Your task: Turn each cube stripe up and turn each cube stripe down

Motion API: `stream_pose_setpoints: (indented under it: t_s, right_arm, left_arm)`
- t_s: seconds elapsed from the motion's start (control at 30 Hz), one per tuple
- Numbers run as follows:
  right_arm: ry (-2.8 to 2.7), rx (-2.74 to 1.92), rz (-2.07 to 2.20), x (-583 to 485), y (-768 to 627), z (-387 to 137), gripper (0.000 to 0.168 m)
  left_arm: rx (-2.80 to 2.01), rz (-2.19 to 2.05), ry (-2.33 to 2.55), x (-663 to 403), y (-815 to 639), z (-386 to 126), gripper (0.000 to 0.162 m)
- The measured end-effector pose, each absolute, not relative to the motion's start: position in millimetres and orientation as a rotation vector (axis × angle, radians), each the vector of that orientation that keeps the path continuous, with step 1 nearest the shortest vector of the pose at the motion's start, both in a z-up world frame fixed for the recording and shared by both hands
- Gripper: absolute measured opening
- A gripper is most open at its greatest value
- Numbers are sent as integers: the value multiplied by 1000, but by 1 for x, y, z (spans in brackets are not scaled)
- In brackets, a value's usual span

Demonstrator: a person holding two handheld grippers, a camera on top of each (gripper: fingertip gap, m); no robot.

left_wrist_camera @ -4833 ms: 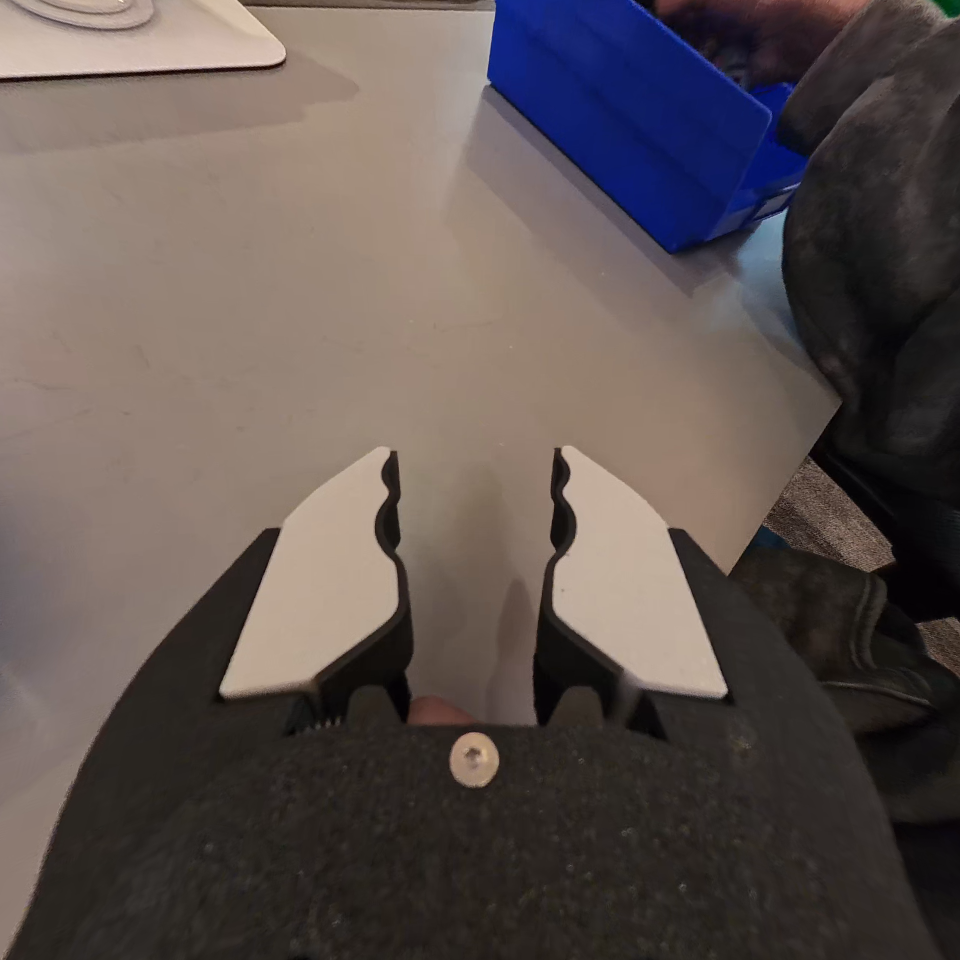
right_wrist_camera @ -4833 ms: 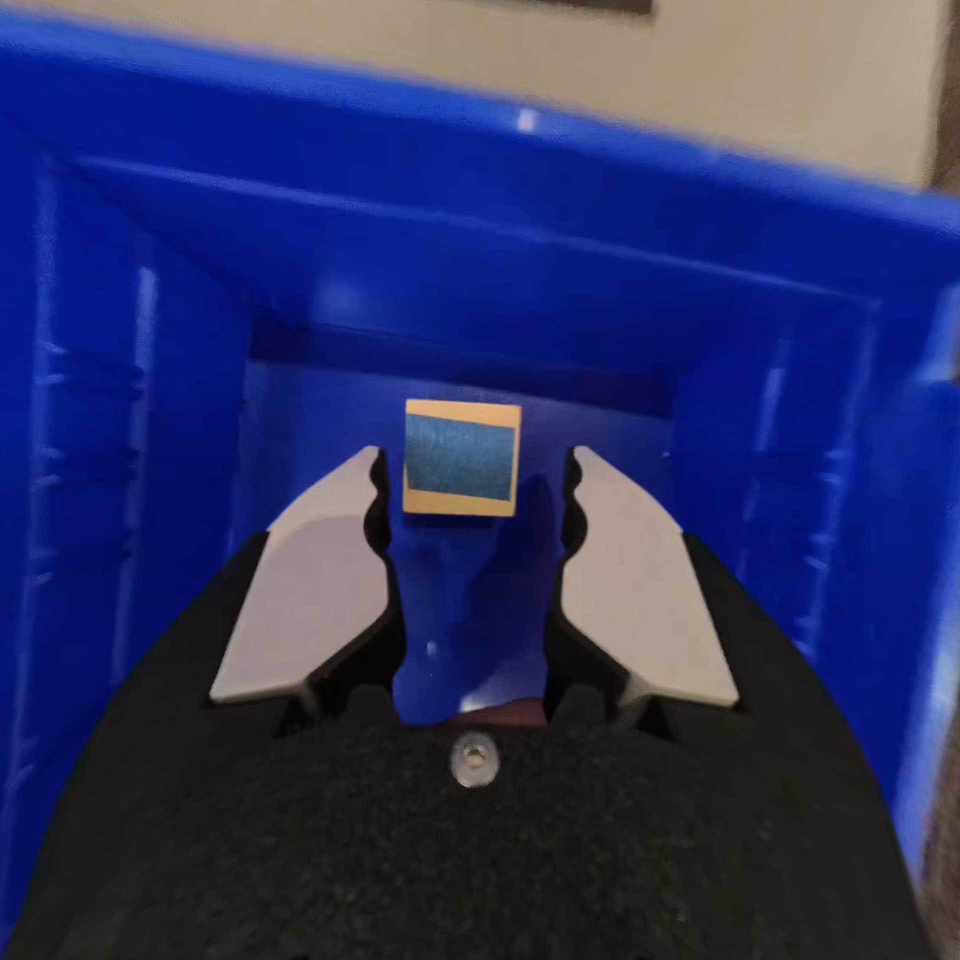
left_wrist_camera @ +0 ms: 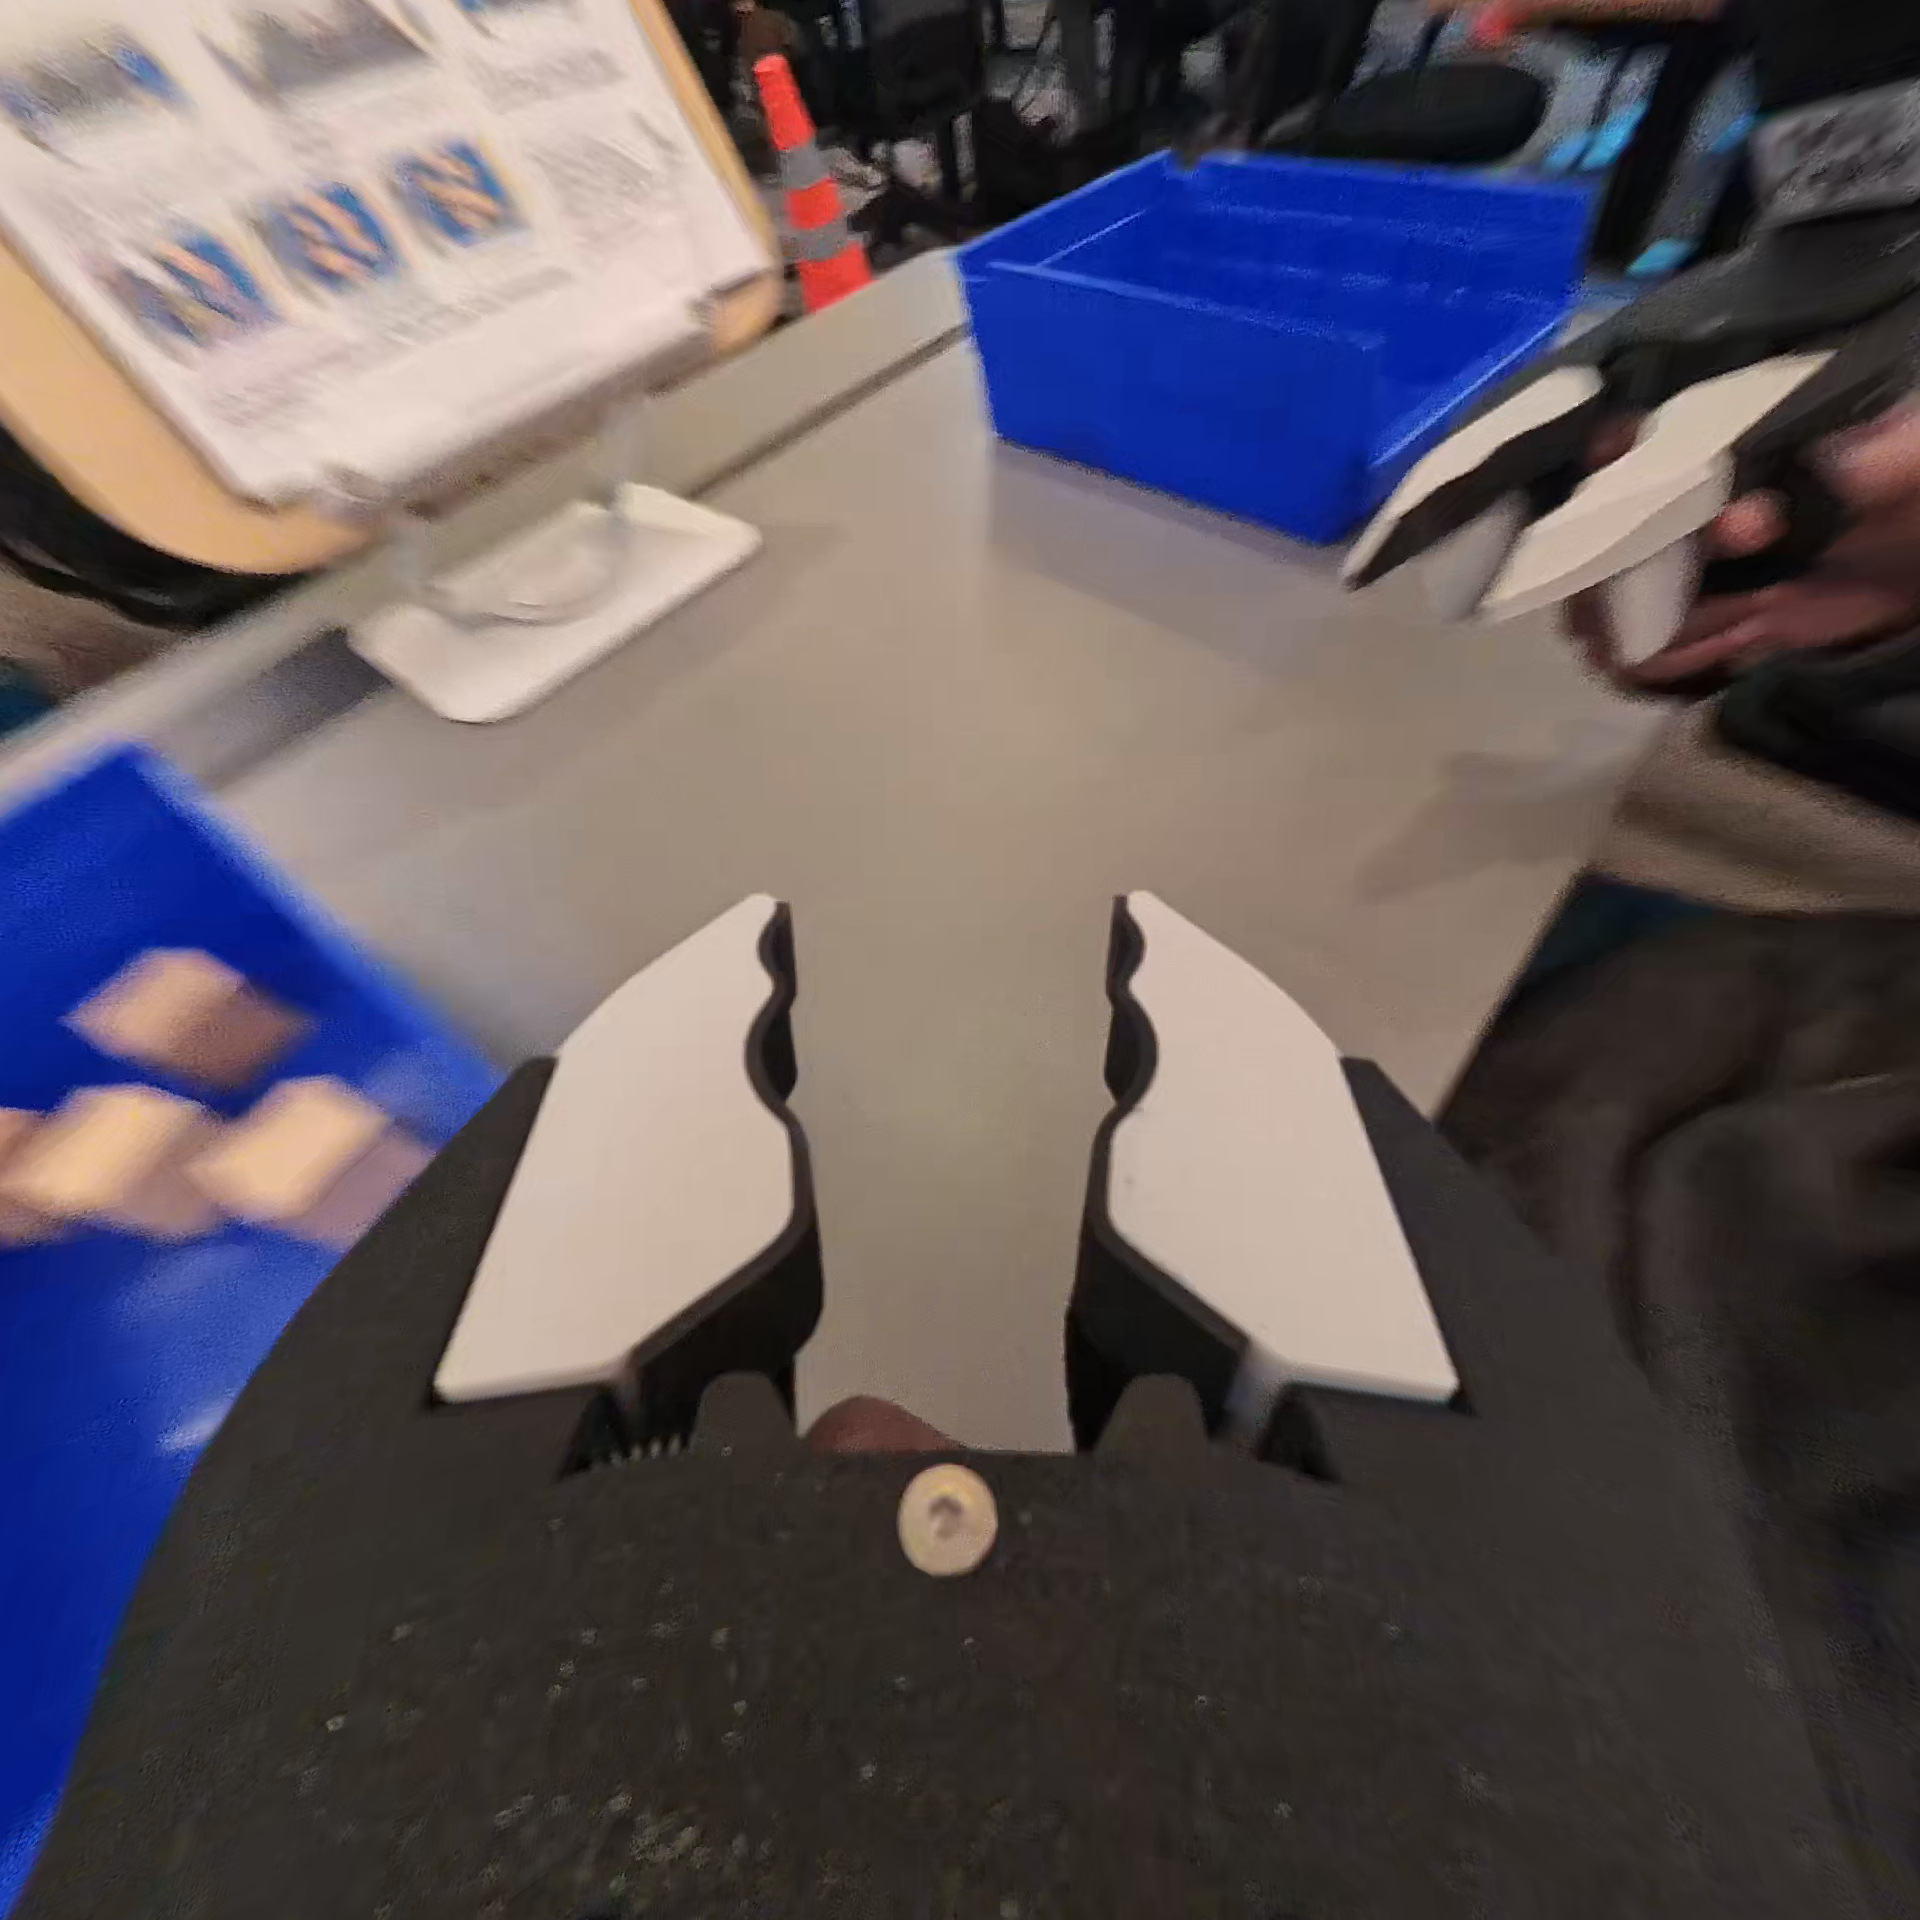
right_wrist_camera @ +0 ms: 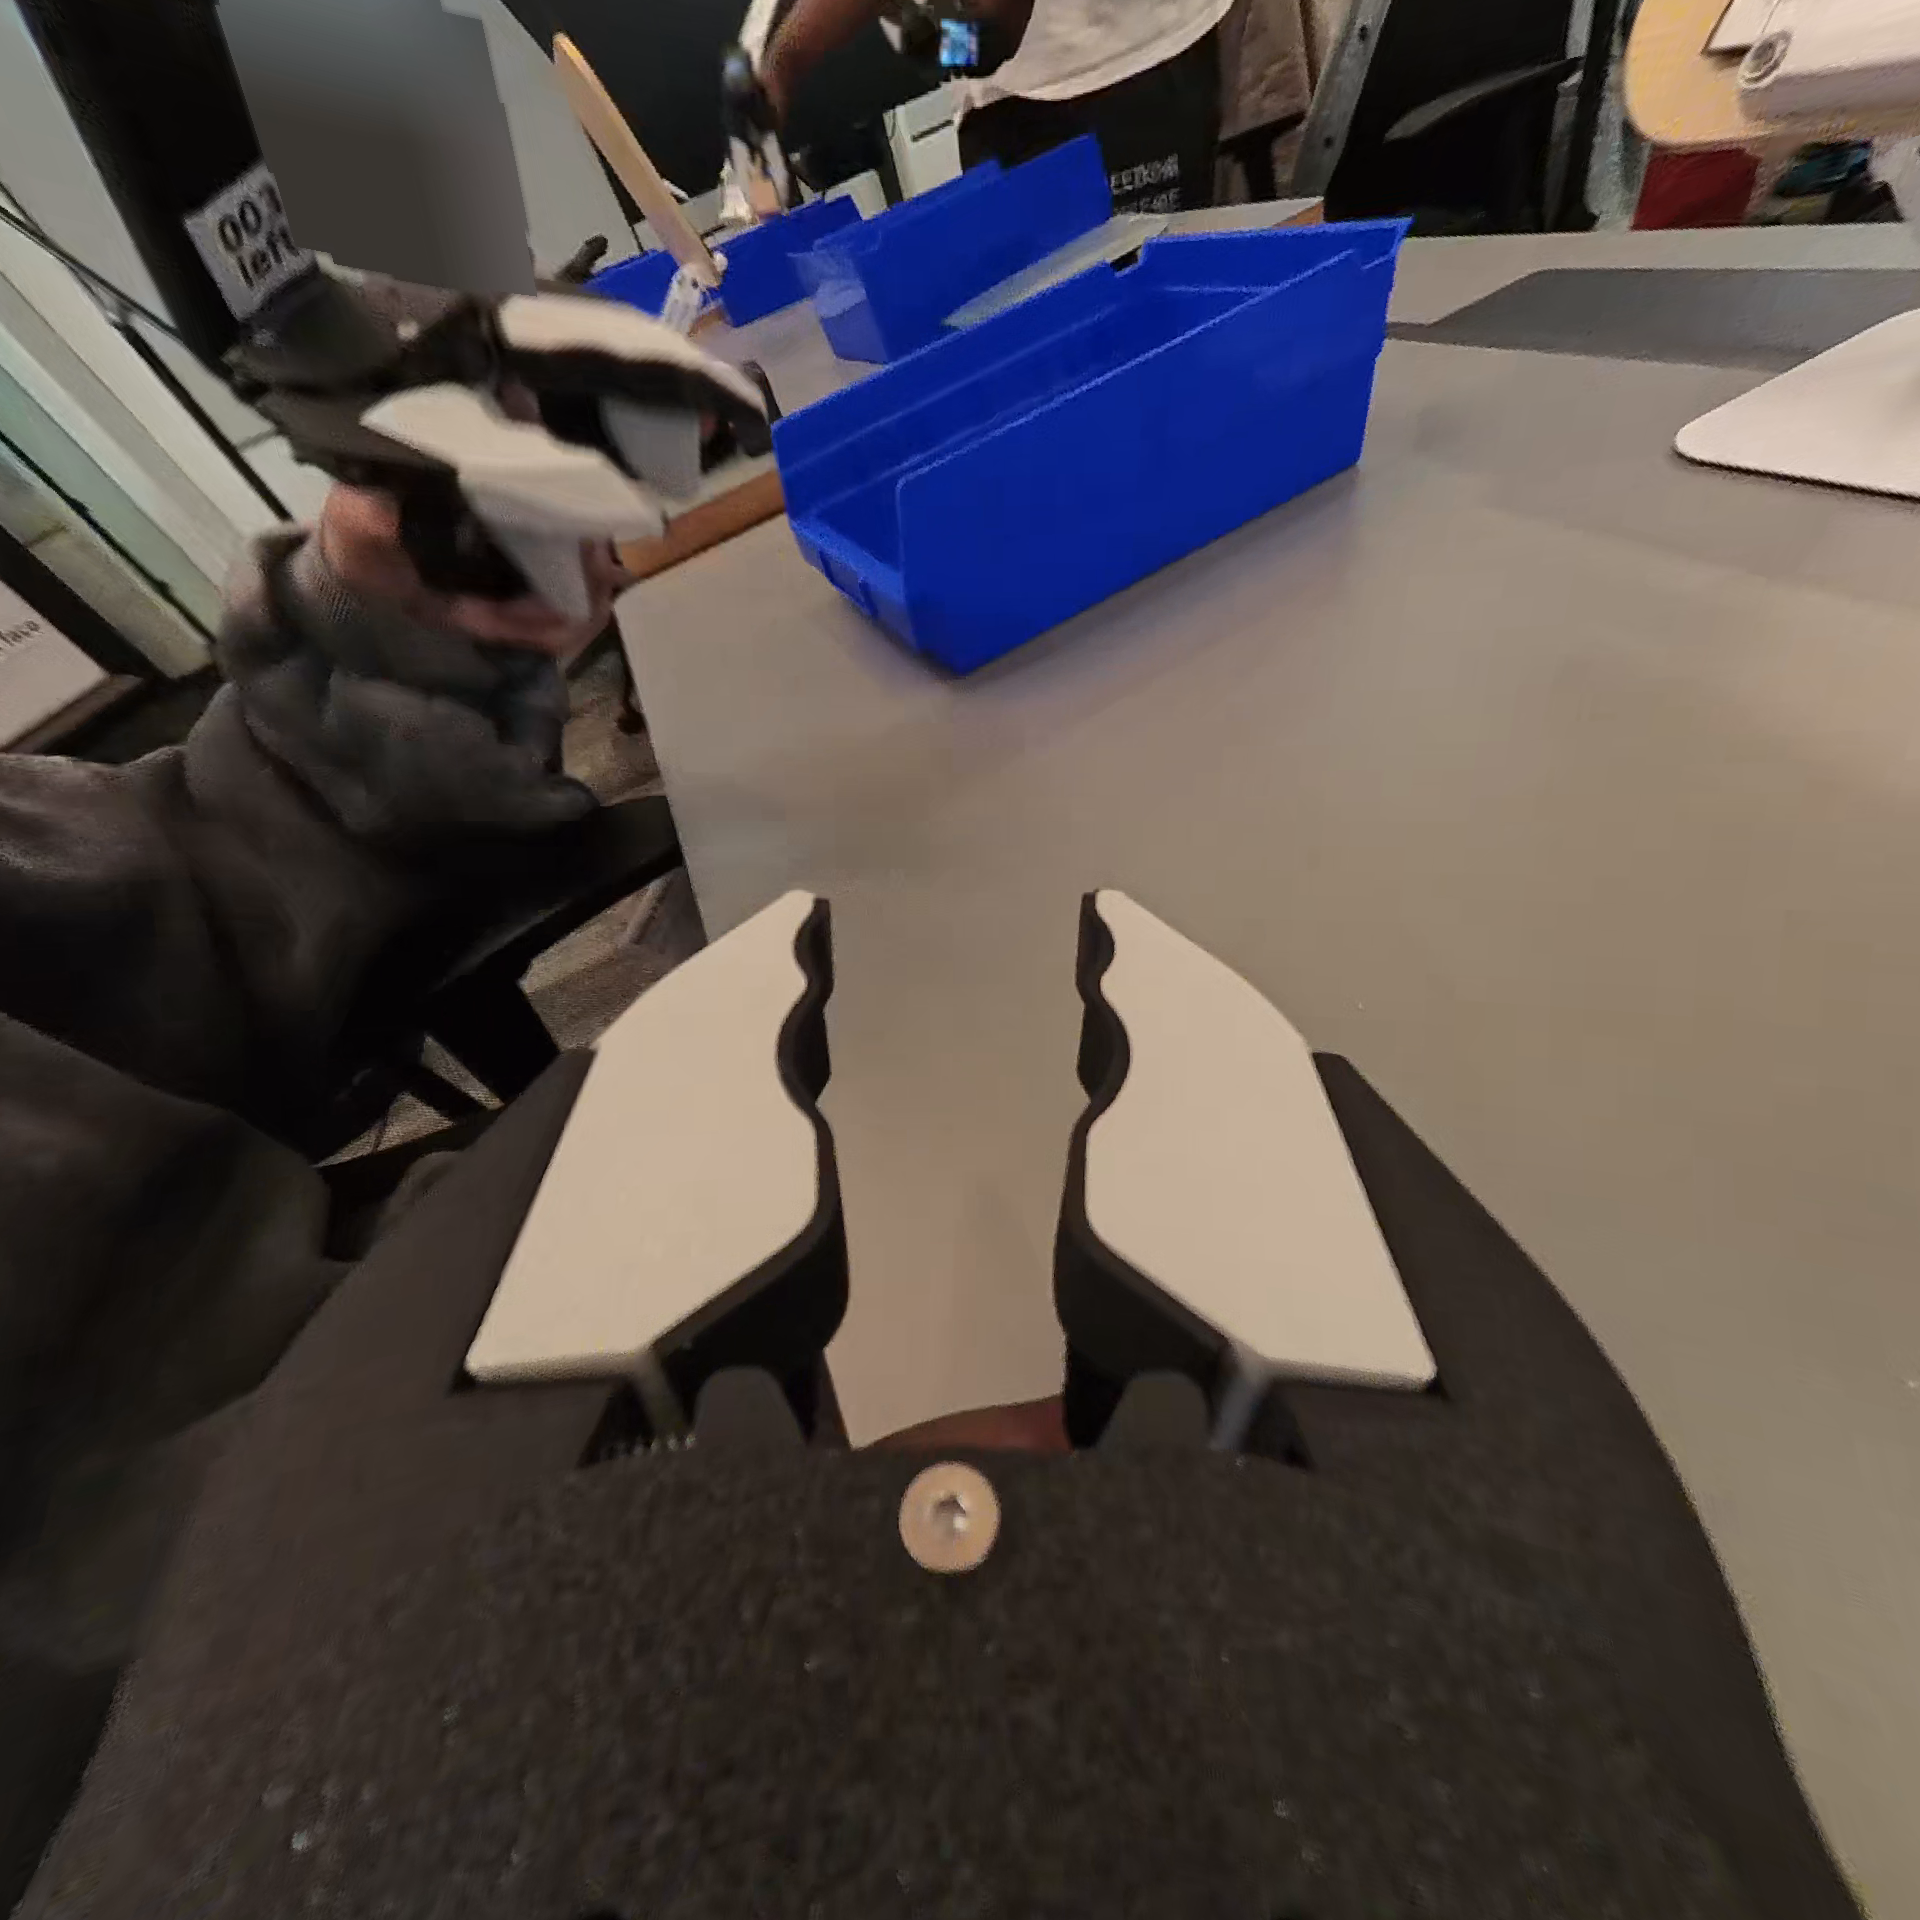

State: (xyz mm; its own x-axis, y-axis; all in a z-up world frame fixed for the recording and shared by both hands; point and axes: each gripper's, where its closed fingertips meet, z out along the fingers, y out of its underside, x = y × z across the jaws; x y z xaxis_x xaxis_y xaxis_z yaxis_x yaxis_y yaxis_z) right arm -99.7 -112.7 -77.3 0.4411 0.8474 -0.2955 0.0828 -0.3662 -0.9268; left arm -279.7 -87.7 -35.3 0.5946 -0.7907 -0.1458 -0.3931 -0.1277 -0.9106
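Ahead, both claws hang released: left gripper [left_wrist_camera: 951,914], right gripper [right_wrist_camera: 956,909], over bare grey table [left_wrist_camera: 935,727]. Blurred tan cubes [left_wrist_camera: 187,1101] lie in a blue bin [left_wrist_camera: 94,883] at lower left; another blue bin [right_wrist_camera: 1091,457] sits upper centre. Table edge [right_wrist_camera: 665,769] runs left.

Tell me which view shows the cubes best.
Left wrist view, though blurred: tan cubes lie in the blue bin at its left edge. Stripes can't be made out. The right wrist view shows no cubes, only another blue bin whose visible interior looks bare.
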Motion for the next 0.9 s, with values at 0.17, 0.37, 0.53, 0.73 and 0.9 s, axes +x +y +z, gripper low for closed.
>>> stream_pose_setpoints:
  t_s: [0.17,0.37,0.53,0.73,0.9]
  right_arm:
    - [-744,-1789,1148,-95,-109,-82,46]
    - [-770,-1873,1140,-98,-109,-102,46]
    - [-767,-1876,1148,-96,-109,-102,46]
    - [-739,-1897,1209,-95,-106,-107,46]
    - [-740,-1905,1226,-94,-104,-109,46]
  left_arm:
    - [-1918,-16,1333,-367,-23,-39,64]
    - [-2153,192,1675,-407,69,-111,63]
    - [-2279,90,1823,-407,102,-156,57]
    - [-2320,-28,1914,-404,107,-183,45]
    - [-2272,-109,1761,-409,108,-147,45]
